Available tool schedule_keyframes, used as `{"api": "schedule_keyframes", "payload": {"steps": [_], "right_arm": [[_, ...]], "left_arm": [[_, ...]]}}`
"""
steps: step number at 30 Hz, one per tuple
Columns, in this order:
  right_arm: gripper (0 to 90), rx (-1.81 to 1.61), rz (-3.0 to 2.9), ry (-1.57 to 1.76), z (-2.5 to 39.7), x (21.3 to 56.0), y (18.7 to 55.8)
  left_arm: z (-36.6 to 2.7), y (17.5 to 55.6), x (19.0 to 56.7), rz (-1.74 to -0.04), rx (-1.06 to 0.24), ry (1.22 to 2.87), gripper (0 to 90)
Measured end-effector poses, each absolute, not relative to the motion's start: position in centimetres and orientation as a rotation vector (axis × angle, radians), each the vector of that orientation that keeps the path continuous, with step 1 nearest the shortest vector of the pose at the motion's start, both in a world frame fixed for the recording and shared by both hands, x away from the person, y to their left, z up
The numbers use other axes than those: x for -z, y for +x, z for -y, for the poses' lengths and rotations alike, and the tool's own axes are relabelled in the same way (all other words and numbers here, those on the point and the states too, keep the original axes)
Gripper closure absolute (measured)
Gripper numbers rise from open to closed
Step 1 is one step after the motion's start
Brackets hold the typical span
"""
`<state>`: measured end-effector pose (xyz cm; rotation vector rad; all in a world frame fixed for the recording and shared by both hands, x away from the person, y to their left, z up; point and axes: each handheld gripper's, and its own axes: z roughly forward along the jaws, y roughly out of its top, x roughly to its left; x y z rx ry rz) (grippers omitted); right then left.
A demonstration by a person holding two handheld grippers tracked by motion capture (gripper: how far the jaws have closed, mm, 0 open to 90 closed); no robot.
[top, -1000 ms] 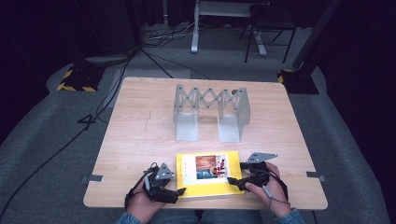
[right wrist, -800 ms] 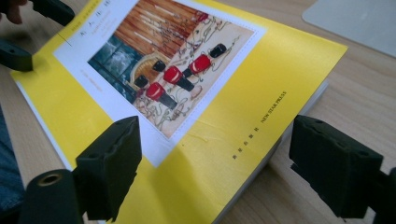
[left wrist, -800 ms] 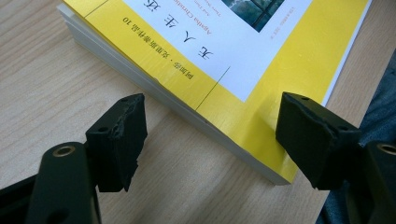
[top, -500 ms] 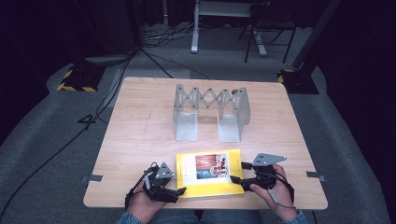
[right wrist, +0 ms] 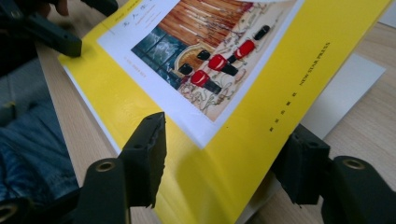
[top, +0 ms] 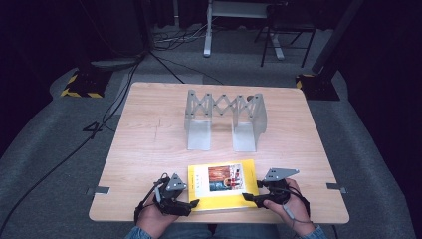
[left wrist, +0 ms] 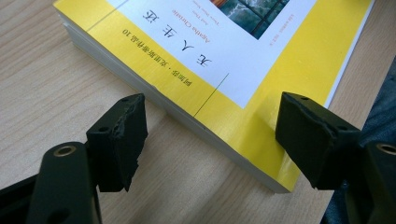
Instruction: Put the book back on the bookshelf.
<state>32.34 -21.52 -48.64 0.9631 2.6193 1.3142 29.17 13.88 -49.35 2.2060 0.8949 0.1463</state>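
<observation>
Denim cuts off the near edge of the table (top: 149,149) in both gripper views, and the yellow book (top: 222,186) runs past their frames, so we see only its corners there. We hold our left gripper (left wrist: 210,135) spread wide over one near corner, pads clear of the cover. Our right gripper (right wrist: 224,158) gapes at the other, one jaw above the lifted cover, one below. Behind the book stands a grey accordion rack (top: 225,118).
</observation>
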Motion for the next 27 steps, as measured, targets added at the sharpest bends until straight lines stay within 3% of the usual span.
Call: {"api": "schedule_keyframes", "payload": {"steps": [7,10,11,12,14,20,27], "right_arm": [[46.1,-1.435,-2.607,0.914,20.9,49.1,32.8],[52.7,-1.402,-2.609,0.879,20.8,48.9,32.7],[58.1,-1.405,-2.609,0.886,20.9,48.9,32.7],[75.0,-1.392,-2.619,0.880,21.0,48.9,32.7],[87.6,-1.409,-2.617,0.862,21.3,48.5,32.7],[89.1,-1.440,-2.592,0.847,21.1,46.3,31.9],[89.1,-1.532,-2.542,0.762,20.6,42.8,30.9]], "left_arm": [[-13.9,29.2,49.4,-0.897,-0.137,2.199,25.5],[-14.0,29.2,49.4,-0.898,-0.130,2.201,25.4],[-13.9,29.2,49.4,-0.896,-0.138,2.201,25.4],[-13.9,29.2,49.4,-0.902,-0.142,2.202,25.4],[-13.8,29.1,49.3,-0.890,-0.163,2.214,25.3],[-14.4,28.7,48.9,-0.902,-0.181,2.211,22.8],[-15.2,27.7,48.0,-0.794,-0.272,2.197,20.8]]}}
